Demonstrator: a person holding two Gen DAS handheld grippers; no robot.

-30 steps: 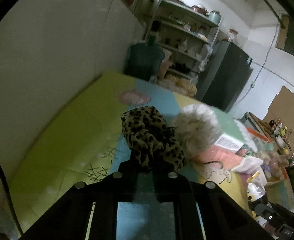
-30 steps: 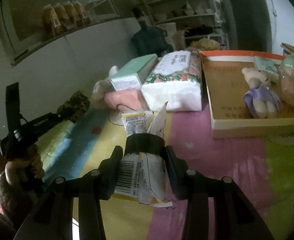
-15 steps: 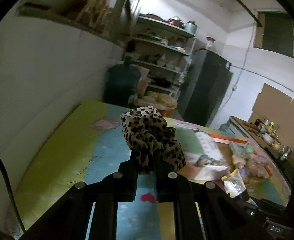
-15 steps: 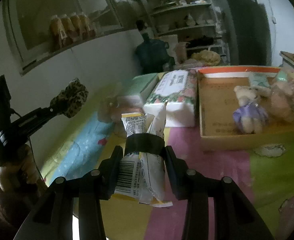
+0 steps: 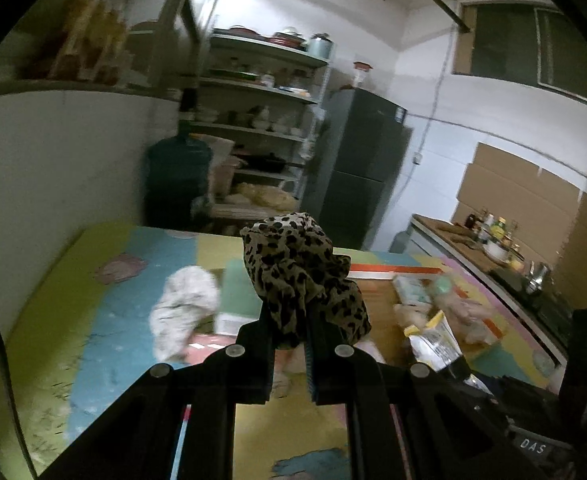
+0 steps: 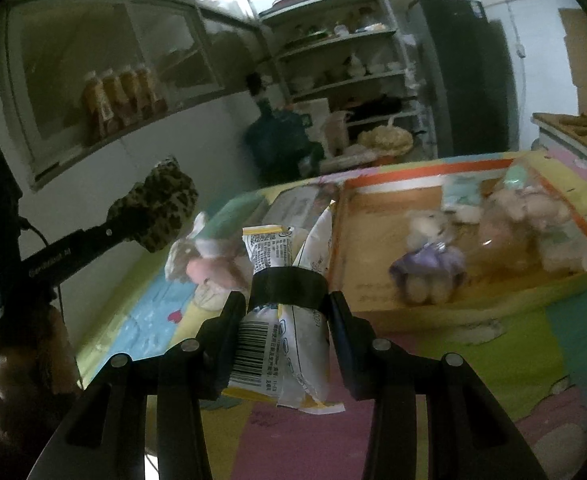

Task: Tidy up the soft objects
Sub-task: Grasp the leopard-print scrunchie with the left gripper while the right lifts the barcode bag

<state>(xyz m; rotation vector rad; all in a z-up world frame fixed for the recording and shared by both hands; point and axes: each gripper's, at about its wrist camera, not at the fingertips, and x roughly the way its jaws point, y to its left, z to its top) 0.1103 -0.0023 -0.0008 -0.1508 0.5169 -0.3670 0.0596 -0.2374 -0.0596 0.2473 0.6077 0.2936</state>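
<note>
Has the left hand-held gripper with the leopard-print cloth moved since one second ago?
Yes. In the right wrist view the left hand-held gripper, shut on the leopard-print cloth, has risen from mat level to the grey wall.

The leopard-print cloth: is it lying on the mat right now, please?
No, the leopard-print cloth is pinched in the left gripper, lifted clear above the mat.

The right gripper (image 6: 287, 300) clamps a yellow-and-white snack packet (image 6: 281, 344) above a colourful mat (image 6: 553, 344). At left, the left gripper (image 6: 149, 224) holds a leopard-print cloth (image 6: 161, 204) in the air. Beyond lies a shallow cardboard box (image 6: 377, 248) with a small bear in a purple dress (image 6: 429, 256) and other blurred plush toys (image 6: 525, 216) inside.
</note>
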